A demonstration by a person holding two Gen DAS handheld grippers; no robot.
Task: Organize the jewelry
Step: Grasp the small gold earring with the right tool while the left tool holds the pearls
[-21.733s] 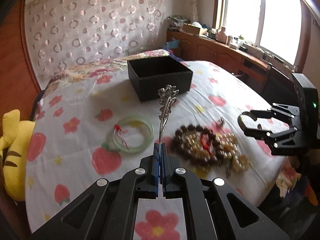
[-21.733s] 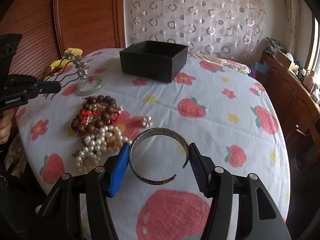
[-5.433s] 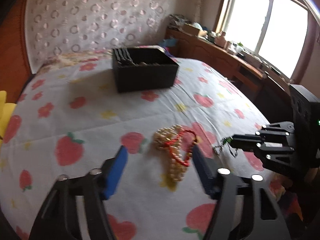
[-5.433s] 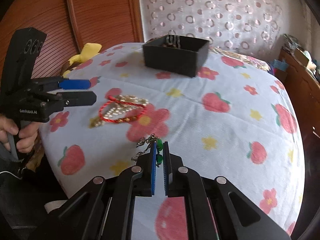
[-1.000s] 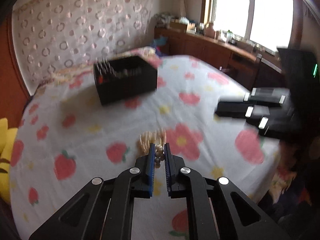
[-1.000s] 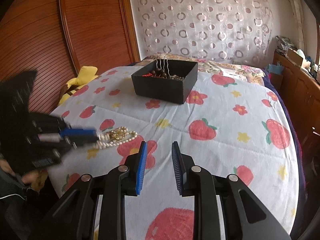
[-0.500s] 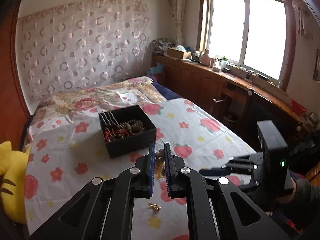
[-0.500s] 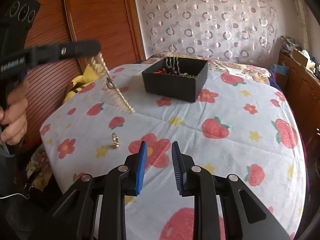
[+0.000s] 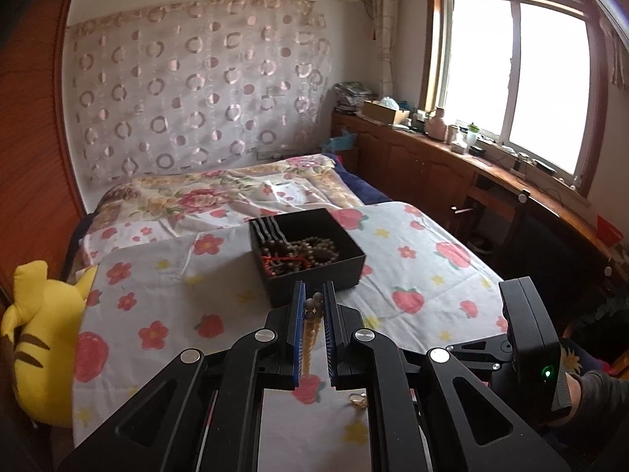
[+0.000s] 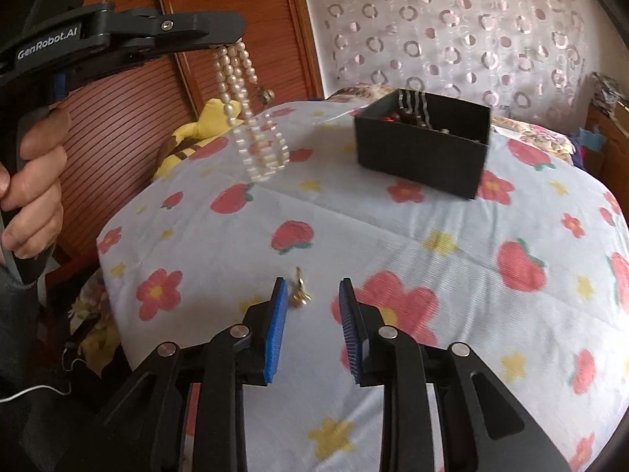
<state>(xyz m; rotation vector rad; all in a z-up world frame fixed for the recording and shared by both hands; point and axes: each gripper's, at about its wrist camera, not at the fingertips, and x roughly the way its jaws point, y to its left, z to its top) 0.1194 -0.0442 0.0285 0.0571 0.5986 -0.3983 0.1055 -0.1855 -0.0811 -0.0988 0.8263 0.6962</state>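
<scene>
The pearl necklace, earlier heaped on the bedspread, now dangles clear of it from the left gripper; a small gold piece lies uncovered. The right gripper has released its green charm and spread wider.

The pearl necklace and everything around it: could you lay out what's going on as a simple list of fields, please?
Left gripper: shut on the pearl necklace, held in the air over the bed
Pearl necklace: hangs in loops, clear of the bedspread
Right gripper: open, low over the bedspread, holding nothing
Gold earring: lies on the bedspread near the right gripper's fingertips
Black box: open, on the bed, holding dark bead bracelets and a hair comb
Yellow plush toy: at the bed's edge
</scene>
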